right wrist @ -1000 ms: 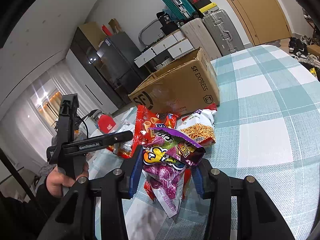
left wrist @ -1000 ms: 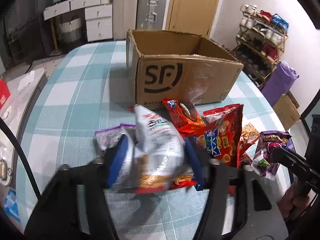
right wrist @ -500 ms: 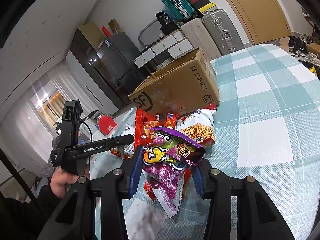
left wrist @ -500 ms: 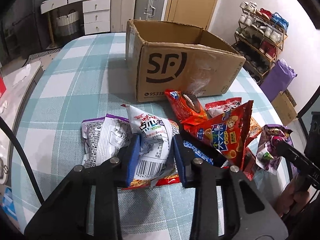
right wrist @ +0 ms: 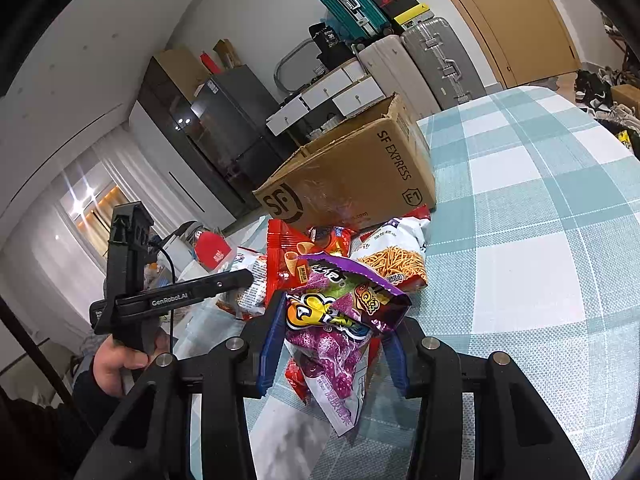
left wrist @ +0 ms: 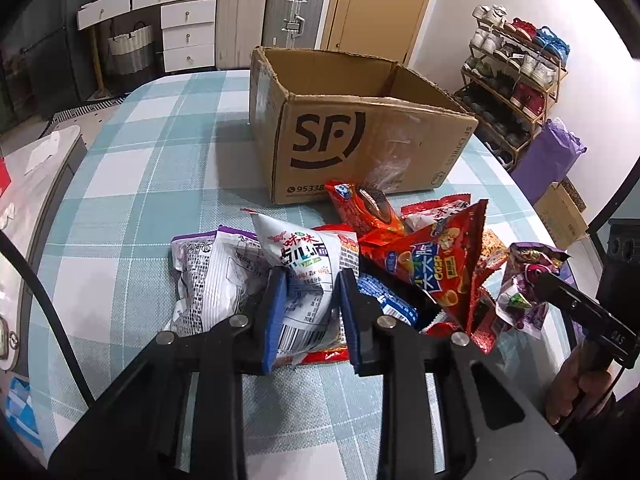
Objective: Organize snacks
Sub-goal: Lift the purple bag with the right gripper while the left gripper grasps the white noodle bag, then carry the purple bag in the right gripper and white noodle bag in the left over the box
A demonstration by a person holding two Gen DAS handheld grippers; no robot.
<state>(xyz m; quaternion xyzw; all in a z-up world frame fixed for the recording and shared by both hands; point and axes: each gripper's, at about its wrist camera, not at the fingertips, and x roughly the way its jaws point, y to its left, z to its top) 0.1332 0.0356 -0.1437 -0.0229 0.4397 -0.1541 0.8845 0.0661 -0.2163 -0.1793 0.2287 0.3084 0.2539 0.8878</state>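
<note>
Slippery foil is the risk: the left claw (left wrist: 310, 308) pinches the white bag (left wrist: 304, 276), the right claw (right wrist: 332, 344) the purple bag (right wrist: 336, 332); either could slide out before reaching the box (left wrist: 360, 148) at twelve o'clock.

The surface (left wrist: 132, 184) wears a cloth of pale teal and white checks. The brown cardboard box (left wrist: 360, 148) carries a black SF logo. The white crinkled snack bag (left wrist: 304, 272) has red and black letters and a black barcode. The shiny red chip bag (left wrist: 440, 272) shows blue and yellow print. The purple foil snack bag (right wrist: 340, 320) has yellow, green and orange marks. Both grippers are black with blue pads (left wrist: 274, 320).
</note>
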